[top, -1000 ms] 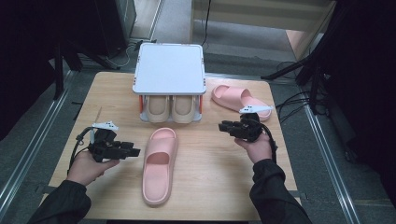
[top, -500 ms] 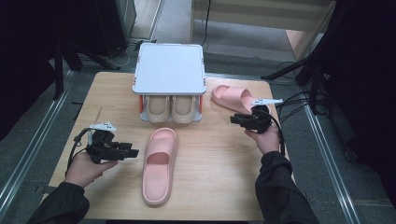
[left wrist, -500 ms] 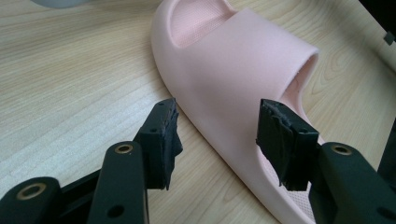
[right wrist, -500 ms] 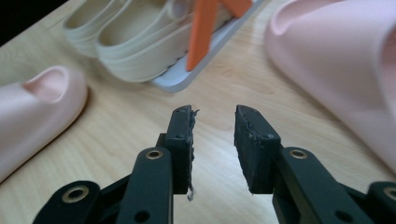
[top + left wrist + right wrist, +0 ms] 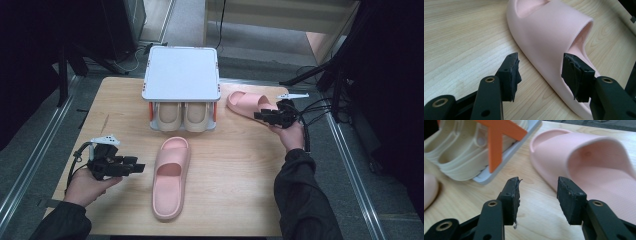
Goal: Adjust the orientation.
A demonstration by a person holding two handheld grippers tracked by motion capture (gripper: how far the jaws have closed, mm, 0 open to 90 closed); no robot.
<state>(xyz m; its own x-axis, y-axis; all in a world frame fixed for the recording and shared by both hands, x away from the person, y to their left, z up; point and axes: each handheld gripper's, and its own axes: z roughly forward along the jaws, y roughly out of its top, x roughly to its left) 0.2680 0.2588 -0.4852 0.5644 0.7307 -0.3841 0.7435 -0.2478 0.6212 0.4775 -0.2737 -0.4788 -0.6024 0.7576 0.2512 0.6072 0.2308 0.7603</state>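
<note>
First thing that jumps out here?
Two pink foam slippers on the wooden table: the near pink slipper at centre front, the far pink slipper right of the white-topped rack. The open left gripper and open right gripper each point at one.

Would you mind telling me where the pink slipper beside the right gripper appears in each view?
High view: pink slipper, right of the shoe rack.
Right gripper view: upper right, just past the open jaws.
Left gripper view: a different slipper lies there.
Shared landmark: the shoe rack.
</note>
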